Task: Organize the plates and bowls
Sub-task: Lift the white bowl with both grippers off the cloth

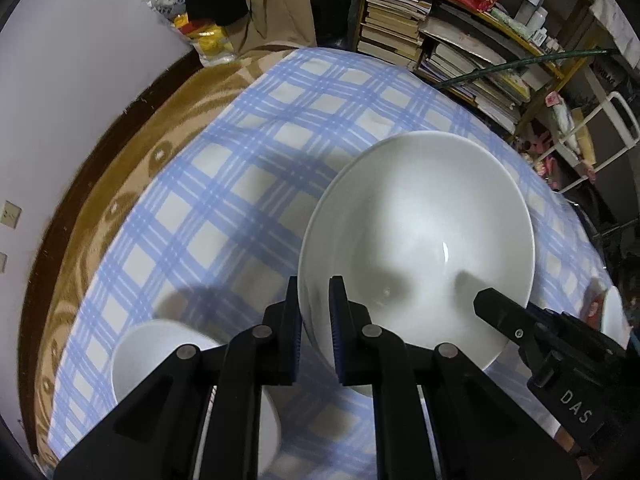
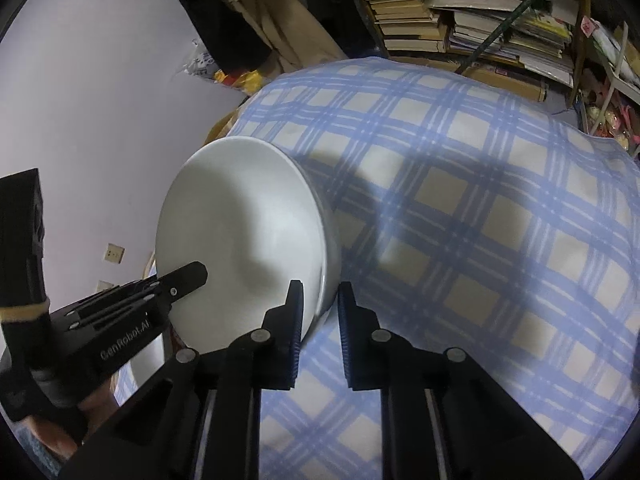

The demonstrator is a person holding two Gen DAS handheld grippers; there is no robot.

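A large white bowl [image 1: 420, 232] stands on the blue checked cloth [image 1: 240, 152]. My left gripper [image 1: 314, 286] is shut on its near left rim, one finger inside and one outside. In the right wrist view the same large bowl [image 2: 240, 232] sits at the left, and my right gripper [image 2: 320, 290] is shut on its right rim, again with the wall between the pads. Each gripper shows in the other's view: the right gripper [image 1: 494, 304] and the left gripper [image 2: 188, 276] each have a finger reaching inside the bowl. A smaller white bowl [image 1: 160, 344] lies partly hidden under my left gripper.
Another white dish [image 1: 614, 312] with something red beside it peeks in at the far right edge. A brown patterned blanket [image 1: 120, 168] borders the cloth on the left. Shelves of stacked books [image 1: 440, 40] stand behind the table, and a pale wall [image 2: 100, 100] lies to the left.
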